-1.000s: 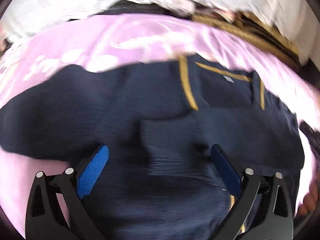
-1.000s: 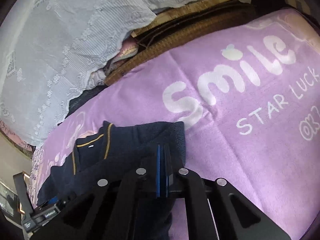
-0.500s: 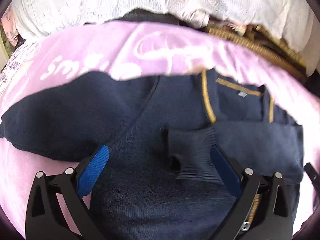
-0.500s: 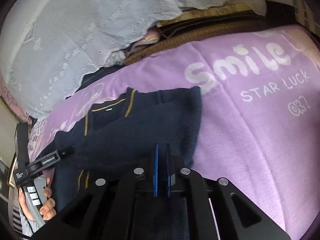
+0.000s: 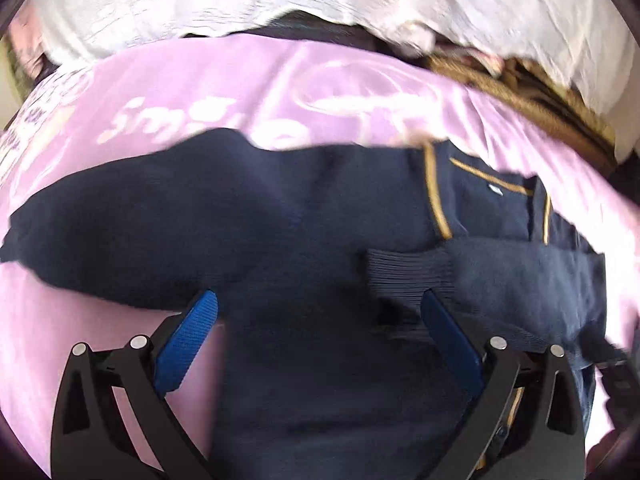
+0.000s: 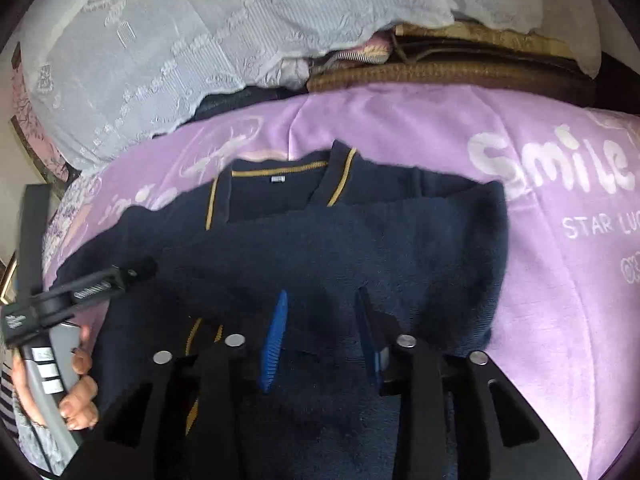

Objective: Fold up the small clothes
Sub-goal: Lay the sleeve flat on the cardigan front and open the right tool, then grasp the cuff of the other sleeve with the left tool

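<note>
Lilac blanket (image 6: 560,320) printed with "Smile" covers the bed, with pale lace fabric (image 6: 200,40) heaped behind it. On it lies a navy sweater (image 6: 340,248) with gold trim at its collar, one sleeve folded across its chest. Over it, the left tool (image 5: 320,320) hangs wide open, while the right tool (image 6: 320,336) is opening, its pads apart above the knit.

Purple blanket (image 6: 560,320), white lace cloth (image 6: 200,40) behind

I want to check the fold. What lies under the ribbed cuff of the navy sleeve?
The ribbed navy cuff lies on the navy knitted sweater. Under that is the purple printed blanket, covered there and unseen.
</note>
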Demonstrator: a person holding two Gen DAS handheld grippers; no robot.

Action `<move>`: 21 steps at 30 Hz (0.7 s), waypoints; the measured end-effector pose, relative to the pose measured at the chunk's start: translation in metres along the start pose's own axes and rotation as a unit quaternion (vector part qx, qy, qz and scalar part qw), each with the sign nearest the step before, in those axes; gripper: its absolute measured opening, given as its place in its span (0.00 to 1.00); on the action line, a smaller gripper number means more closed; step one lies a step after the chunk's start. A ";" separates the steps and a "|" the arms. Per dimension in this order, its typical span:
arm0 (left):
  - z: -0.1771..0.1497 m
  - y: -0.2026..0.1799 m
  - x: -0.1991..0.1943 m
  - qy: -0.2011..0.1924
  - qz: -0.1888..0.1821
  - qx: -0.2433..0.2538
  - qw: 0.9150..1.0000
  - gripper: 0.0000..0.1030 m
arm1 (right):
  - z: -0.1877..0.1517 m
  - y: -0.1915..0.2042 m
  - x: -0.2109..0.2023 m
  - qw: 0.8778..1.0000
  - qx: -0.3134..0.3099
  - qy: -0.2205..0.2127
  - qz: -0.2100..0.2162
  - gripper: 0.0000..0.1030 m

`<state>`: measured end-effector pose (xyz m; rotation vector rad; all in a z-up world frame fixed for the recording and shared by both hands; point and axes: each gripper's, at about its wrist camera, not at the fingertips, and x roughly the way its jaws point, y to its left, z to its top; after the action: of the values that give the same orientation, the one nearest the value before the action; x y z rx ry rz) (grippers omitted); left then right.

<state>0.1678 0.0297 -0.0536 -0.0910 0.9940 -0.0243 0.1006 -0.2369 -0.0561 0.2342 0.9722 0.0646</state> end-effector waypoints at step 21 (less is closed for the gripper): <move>-0.010 0.197 -0.003 -0.050 -0.013 -0.259 0.965 0.96 | -0.040 -0.045 -0.047 0.988 0.109 -0.104 0.040 0.49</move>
<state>0.1536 0.2256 -0.0734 -0.5793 0.8773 0.2163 0.0392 -0.2812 -0.0498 0.4721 0.7621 0.0066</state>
